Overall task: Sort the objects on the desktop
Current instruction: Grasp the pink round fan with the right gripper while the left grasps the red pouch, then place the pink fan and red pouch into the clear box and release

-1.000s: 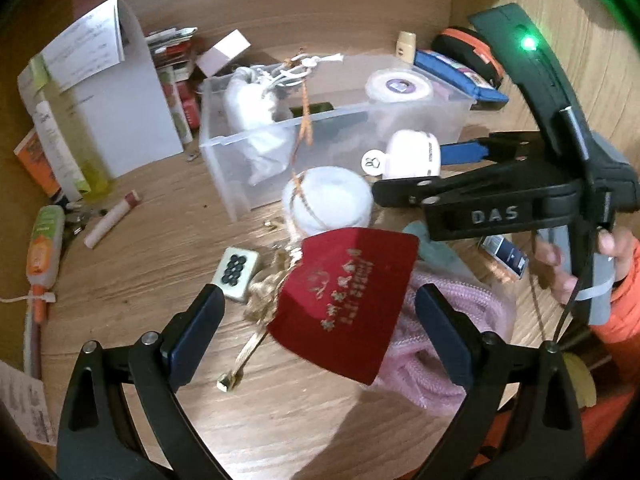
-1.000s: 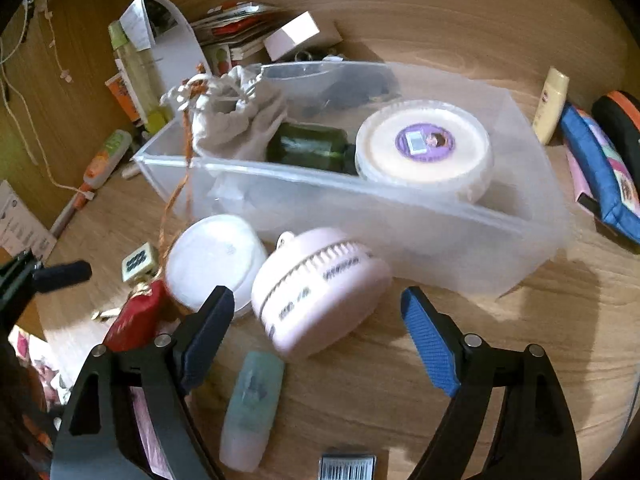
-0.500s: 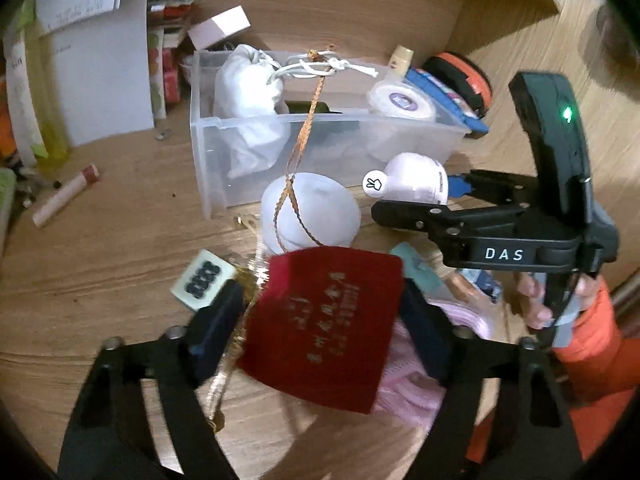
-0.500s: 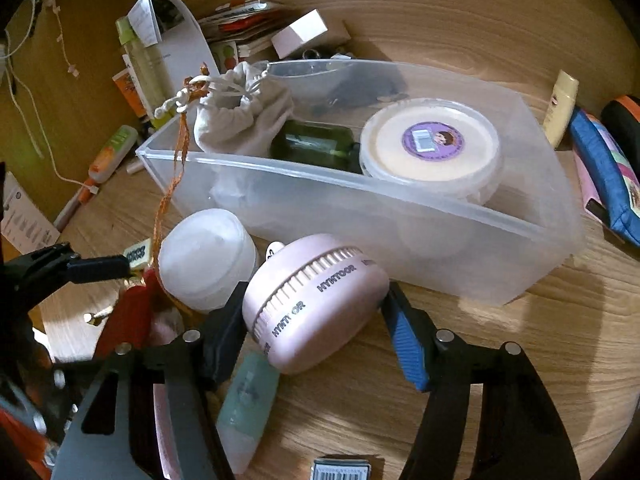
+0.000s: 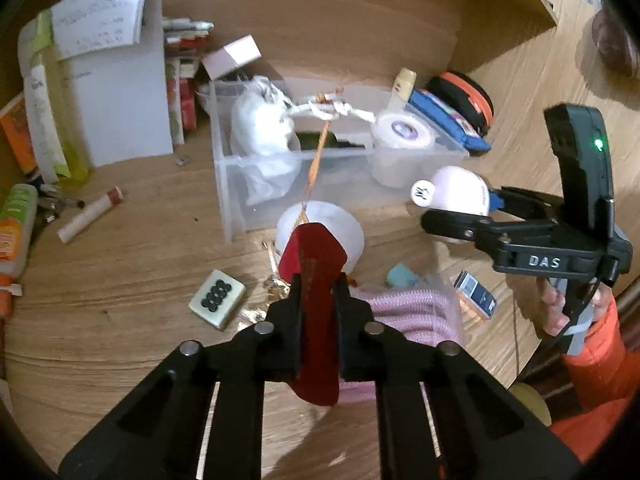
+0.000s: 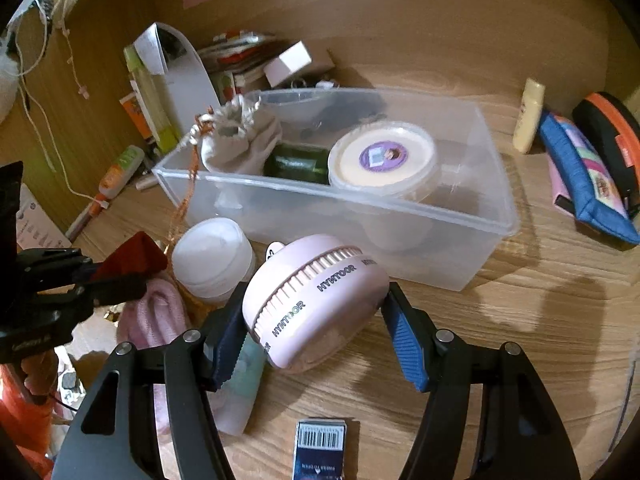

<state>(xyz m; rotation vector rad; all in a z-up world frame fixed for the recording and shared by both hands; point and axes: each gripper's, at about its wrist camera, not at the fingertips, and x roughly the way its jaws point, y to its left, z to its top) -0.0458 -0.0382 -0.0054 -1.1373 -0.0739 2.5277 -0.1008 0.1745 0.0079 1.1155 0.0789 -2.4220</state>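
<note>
My left gripper (image 5: pixel 318 284) is shut on a red cloth pouch (image 5: pixel 316 264), which is folded edge-up between the jaws. An orange cord (image 5: pixel 316 160) runs from the pouch up to the clear plastic bin (image 5: pixel 232 200). In the right wrist view, my right gripper (image 6: pixel 314 316) is shut on a round pink device (image 6: pixel 316 296) lettered HYNTOOR. The device is tilted and sits just above the desk in front of the bin (image 6: pixel 492 216). The left gripper (image 6: pixel 100 276) with the red pouch (image 6: pixel 134 256) shows at the left of that view.
The bin holds a white drawstring bag (image 6: pixel 240 140), a dark green bottle (image 6: pixel 296 164) and a lidded white tub (image 6: pixel 382 156). A white jar (image 6: pixel 212 252), a pink knitted piece (image 5: pixel 412 312), a tile block (image 5: pixel 218 298), a teal tube (image 6: pixel 244 380) and a barcode box (image 6: pixel 320 444) lie near the grippers. A blue pencil case (image 6: pixel 588 176) lies at the right.
The left jaws closed on the red pouch and folded it narrow. The right jaws closed on the pink device. Both grippers rose slightly with their loads.
</note>
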